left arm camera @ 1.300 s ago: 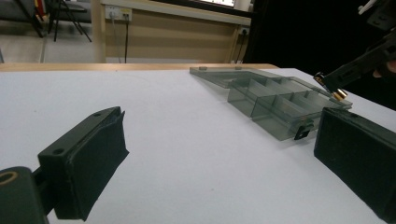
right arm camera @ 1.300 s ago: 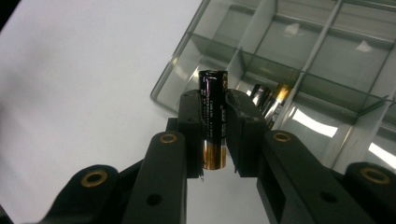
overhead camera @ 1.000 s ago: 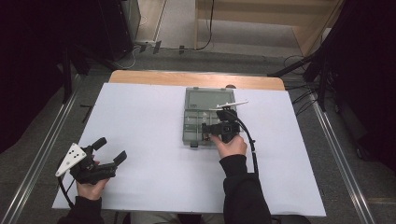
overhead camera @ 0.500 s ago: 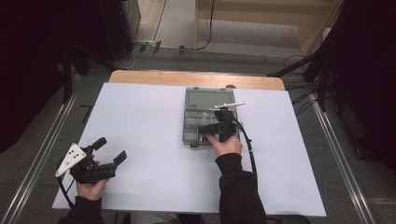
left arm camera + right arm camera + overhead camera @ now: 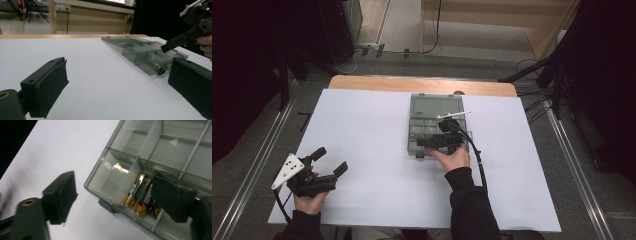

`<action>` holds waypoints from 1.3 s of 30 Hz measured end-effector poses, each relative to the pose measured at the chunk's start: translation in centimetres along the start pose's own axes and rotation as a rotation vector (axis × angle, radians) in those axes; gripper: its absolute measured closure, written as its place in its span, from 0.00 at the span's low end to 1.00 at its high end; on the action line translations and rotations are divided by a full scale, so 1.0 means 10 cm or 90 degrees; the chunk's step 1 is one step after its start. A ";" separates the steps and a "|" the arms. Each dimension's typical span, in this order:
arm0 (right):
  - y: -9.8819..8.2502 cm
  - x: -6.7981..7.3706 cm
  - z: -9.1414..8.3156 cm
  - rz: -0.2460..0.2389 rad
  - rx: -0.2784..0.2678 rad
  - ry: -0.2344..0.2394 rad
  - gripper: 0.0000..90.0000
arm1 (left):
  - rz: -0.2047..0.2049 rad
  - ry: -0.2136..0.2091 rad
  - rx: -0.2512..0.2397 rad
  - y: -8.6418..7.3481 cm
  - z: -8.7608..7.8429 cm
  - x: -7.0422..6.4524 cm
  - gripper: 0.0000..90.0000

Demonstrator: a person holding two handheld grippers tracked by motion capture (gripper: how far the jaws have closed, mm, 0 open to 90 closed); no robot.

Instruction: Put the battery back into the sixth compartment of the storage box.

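A grey see-through compartment box [image 5: 432, 112] lies open on the white sheet, past the table's middle. In the right gripper view, two black-and-gold batteries [image 5: 140, 195] lie side by side in a near-edge compartment of the box [image 5: 120, 157]. My right gripper [image 5: 115, 200] hangs just over them, and its jaws have just been opening; nothing is pinched between them. In the high view that right gripper [image 5: 424, 142] sits over the box's near edge. My left gripper [image 5: 331, 160] rests at the front left, open and empty, aimed across the sheet at the box [image 5: 145, 53].
The white sheet [image 5: 372, 130] covers most of the table, with a wooden strip [image 5: 412, 84] bare at the far edge. Metal rails [image 5: 262, 150] run along both sides. The right gripper's cable [image 5: 479, 165] trails back along the forearm.
The right gripper's jaws have spread apart over the box's near compartments, and the hand has shifted slightly. The left hand and its gripper have stayed put.
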State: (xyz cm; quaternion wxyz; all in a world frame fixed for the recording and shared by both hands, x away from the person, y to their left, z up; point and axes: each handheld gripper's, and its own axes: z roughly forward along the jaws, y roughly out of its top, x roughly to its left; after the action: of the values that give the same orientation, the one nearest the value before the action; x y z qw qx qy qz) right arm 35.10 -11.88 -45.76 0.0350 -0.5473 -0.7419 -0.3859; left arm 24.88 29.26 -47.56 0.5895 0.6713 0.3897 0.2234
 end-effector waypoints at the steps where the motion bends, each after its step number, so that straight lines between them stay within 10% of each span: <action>1: 0.00 0.01 0.00 -0.014 -0.004 -0.001 0.17 | 0.000 0.000 0.000 0.00 0.00 0.00 0.02; 4: -0.02 0.04 0.00 -0.064 -0.012 -0.017 0.01 | 0.000 0.000 -0.001 0.00 0.00 0.00 0.03; 16: -0.11 0.07 -0.14 -0.139 -0.031 -0.029 0.00 | 0.001 -0.002 0.000 0.00 0.00 0.00 0.03; 39: -0.69 -0.35 -0.70 -0.179 -0.120 -0.066 0.01 | 0.003 0.002 0.004 0.00 0.01 -0.01 0.03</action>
State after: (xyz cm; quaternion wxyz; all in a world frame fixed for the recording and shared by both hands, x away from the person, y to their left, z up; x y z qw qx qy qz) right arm 28.09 -19.62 -46.16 -0.1085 -0.4582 -0.7725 -0.4261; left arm 24.91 29.11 -47.60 0.5861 0.6737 0.3899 0.2247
